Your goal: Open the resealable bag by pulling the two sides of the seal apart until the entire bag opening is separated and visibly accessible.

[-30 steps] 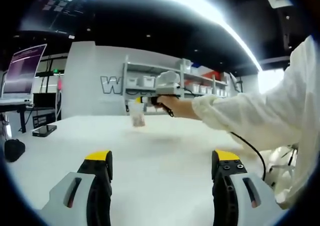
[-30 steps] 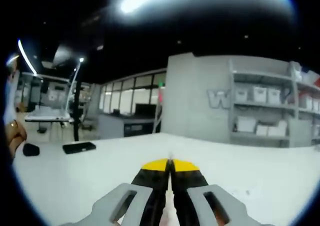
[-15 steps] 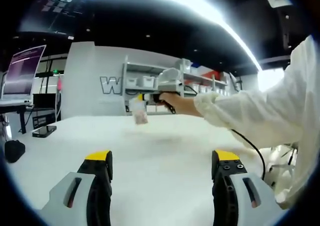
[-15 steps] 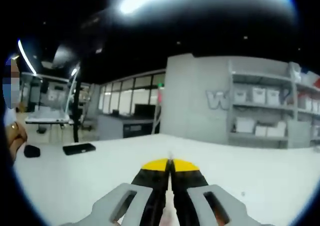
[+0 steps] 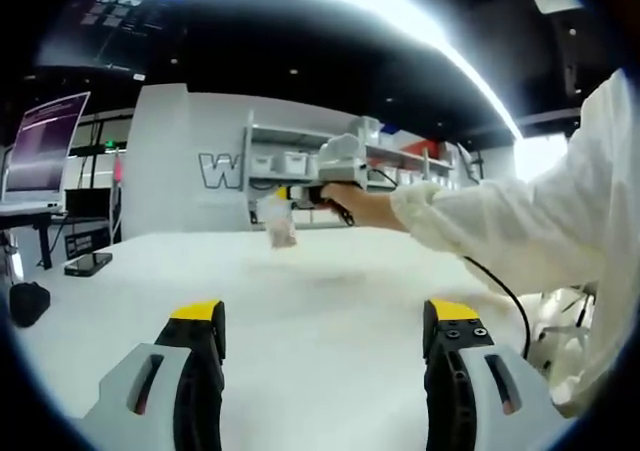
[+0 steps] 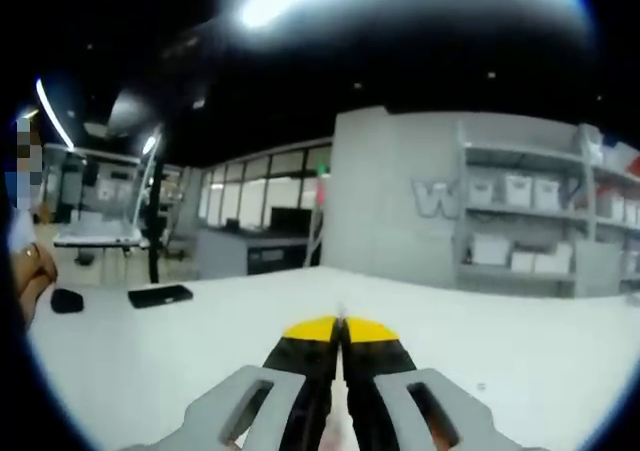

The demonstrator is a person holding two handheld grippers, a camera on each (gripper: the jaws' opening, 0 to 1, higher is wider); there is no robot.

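In the left gripper view a small clear resealable bag point(image 5: 281, 229) hangs in the air above the far part of the white table point(image 5: 330, 281). It dangles from the tips of my right gripper point(image 5: 290, 195), which a hand point(image 5: 352, 207) holds out over the table. In the right gripper view the right gripper point(image 6: 340, 327) has its yellow-tipped jaws pressed together, with a thin sliver of the bag's edge between them. My left gripper point(image 5: 326, 316) stands open low over the near part of the table, far from the bag and with nothing between its jaws.
A dark phone point(image 5: 88, 261) point(image 6: 160, 295) and a black object point(image 5: 25, 301) lie at the table's left side. A white sleeve point(image 5: 530, 231) and a black cable point(image 5: 500, 296) cross the right. Shelves with bins point(image 6: 530, 231) stand behind the table, and a monitor point(image 5: 45, 141) stands far left.
The right gripper has carried the hanging bag slightly up and to the right in the left gripper view. The left gripper has stayed where it was, still open.
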